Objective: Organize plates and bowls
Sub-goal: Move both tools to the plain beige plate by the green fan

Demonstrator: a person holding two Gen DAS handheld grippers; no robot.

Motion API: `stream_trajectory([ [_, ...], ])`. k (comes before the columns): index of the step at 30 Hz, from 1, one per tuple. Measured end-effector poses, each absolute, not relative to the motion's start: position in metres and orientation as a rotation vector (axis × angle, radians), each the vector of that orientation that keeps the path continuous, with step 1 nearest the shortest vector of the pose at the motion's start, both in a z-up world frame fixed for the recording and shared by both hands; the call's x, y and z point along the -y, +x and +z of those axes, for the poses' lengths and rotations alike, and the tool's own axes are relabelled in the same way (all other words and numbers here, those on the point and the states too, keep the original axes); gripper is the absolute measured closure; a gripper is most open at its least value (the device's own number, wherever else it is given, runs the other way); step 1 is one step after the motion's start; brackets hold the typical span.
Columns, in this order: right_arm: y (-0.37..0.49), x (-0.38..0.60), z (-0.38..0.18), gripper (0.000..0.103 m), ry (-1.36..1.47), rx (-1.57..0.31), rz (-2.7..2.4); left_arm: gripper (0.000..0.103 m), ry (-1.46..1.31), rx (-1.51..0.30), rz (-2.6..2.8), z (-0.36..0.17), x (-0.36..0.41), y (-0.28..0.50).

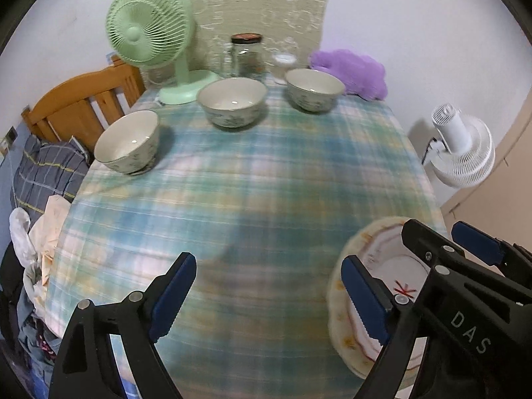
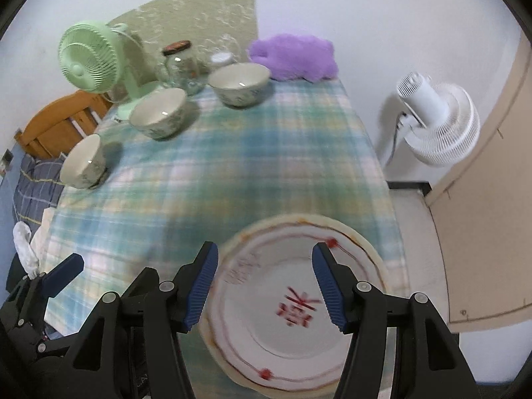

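Three matching cream bowls with a floral pattern stand on the plaid tablecloth: one at the left [image 1: 128, 141] [image 2: 83, 161], one at the middle back [image 1: 231, 101] [image 2: 159, 113], one at the back right [image 1: 314, 89] [image 2: 240, 83]. A stack of white plates [image 2: 289, 302] [image 1: 392, 266] with red markings lies at the near right edge. My right gripper [image 2: 266, 286] is open and hovers over the plates, a finger on each side. My left gripper [image 1: 266, 299] is open and empty above bare cloth, left of the plates.
A green fan [image 1: 149, 26], a glass jar [image 1: 246, 55], a small white cup [image 1: 283, 60] and a purple plush [image 1: 352, 69] line the back of the table. A white fan [image 2: 432, 119] stands on the floor to the right. A wooden bed frame [image 1: 79, 99] is at the left.
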State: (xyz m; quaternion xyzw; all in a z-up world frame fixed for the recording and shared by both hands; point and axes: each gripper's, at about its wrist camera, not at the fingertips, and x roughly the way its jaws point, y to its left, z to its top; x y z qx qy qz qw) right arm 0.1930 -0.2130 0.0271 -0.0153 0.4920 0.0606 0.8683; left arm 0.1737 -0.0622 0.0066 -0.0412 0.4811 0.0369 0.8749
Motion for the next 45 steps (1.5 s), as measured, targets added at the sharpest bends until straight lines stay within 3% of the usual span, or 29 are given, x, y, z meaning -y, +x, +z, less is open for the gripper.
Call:
stream_trajectory([
  [23,0.238,-0.002,0.029,0.040,0.027,-0.987,0.025,0.021,-0.006,-0.963,-0.006,0.016,-0.135,0.229],
  [32,0.282,-0.073,0.014,0.035,0.003,-0.947,0.069,0.029,-0.037,-0.957,0.008,-0.004,-0.188,0.275],
  [40,0.324,-0.105,-0.013,0.036,0.007,-0.964,0.041,0.046,-0.033,-0.987,0.042,-0.030,-0.214,0.319],
  [42,0.333,-0.109,-0.018,0.040,0.010,-0.970,0.038,0.051,-0.042,-0.997,0.044,-0.037,-0.219,0.330],
  [45,0.345,-0.116,-0.028,0.049,0.006,-0.985,0.031,0.066,-0.056,-1.021,0.028,-0.047,-0.224,0.342],
])
